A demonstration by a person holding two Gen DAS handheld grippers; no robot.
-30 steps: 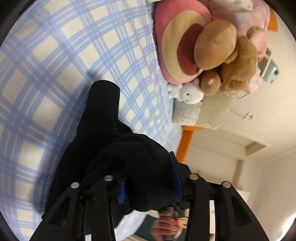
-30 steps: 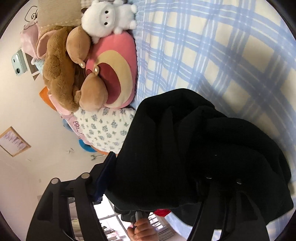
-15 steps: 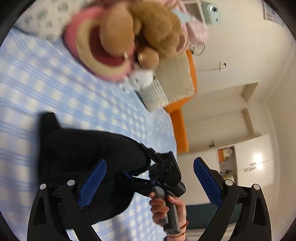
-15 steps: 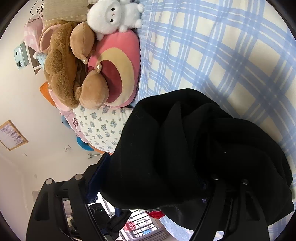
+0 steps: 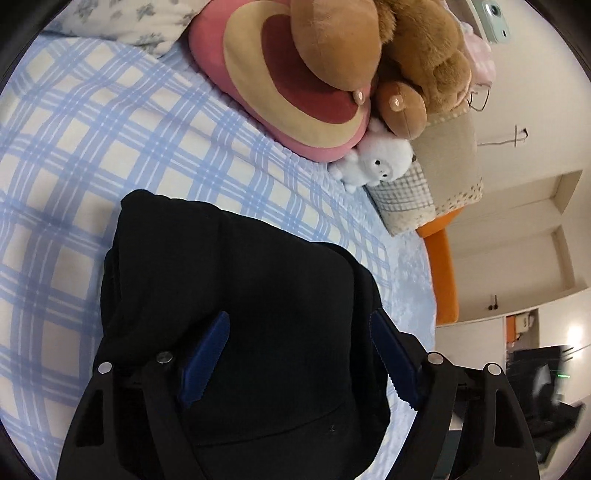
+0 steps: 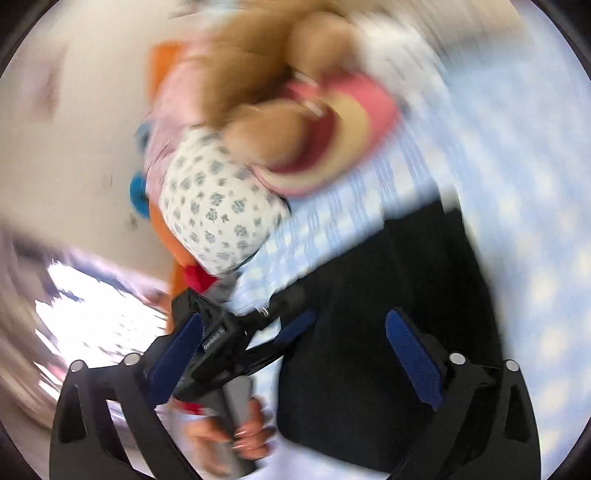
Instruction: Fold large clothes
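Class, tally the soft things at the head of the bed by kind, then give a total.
Plush toys: 2 (brown plush, white lamb)
Round cushions: 1 (pink cushion)
Floral pillows: 1 (floral pillow)
Checked pillows: 1 (checked pillow)
Total: 5

We see a black garment (image 5: 251, 295) on a bedsheet (image 5: 92, 147) checked in pale blue and cream. Our gripper pads (image 5: 205, 363) are dark blue. The cushion (image 5: 280, 92) shows pink, tan and maroon rings beside a brown plush (image 5: 417, 48), a white lamb (image 5: 380, 162) and a blue-flowered white pillow (image 6: 218, 206).
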